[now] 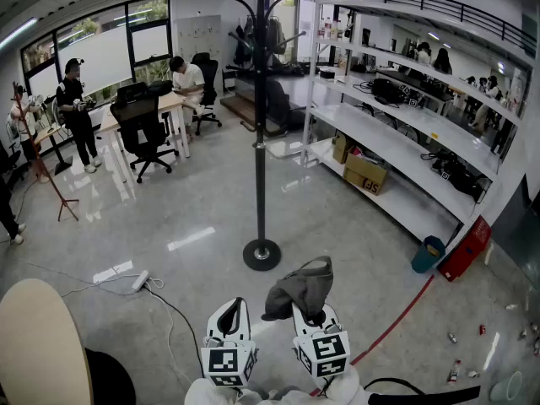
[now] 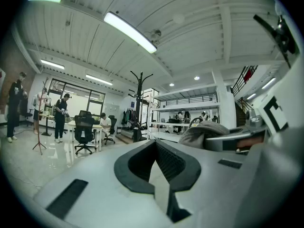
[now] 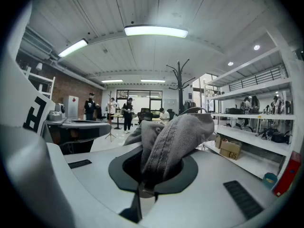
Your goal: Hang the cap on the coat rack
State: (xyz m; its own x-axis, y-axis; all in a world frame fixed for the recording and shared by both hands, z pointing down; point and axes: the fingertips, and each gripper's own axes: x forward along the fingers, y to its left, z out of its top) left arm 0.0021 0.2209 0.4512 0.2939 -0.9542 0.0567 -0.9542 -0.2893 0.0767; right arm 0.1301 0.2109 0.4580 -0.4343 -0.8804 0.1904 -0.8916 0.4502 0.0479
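- The cap (image 1: 300, 288) is not on the coat rack (image 1: 260, 133) yet. That is the main job, and it is still to do.
- One part is done: the cap is picked up. The right hand-held gripper (image 1: 312, 317) has its jaws pinched nearly closed on the grey cloth, and the cap sticks up out of them in a soft heap.
- The coat rack stands on the floor straight ahead, well apart from the cap. Its curved hooks (image 1: 253, 7) are high at the top, and I see no cap on them.
- I think what is left is to walk closer, lift the cap up high, slip it over a hook and let go.
- The right hand-held gripper is held low, close to the person's body. It points forward at the rack and tips down a little.
- The left hand-held gripper (image 1: 230, 310) sits just beside the right one, pointing flat and forward. Its jaws are together and there is nothing in them.
- Both are side by side, with white sleeves (image 1: 211, 392) showing behind them.
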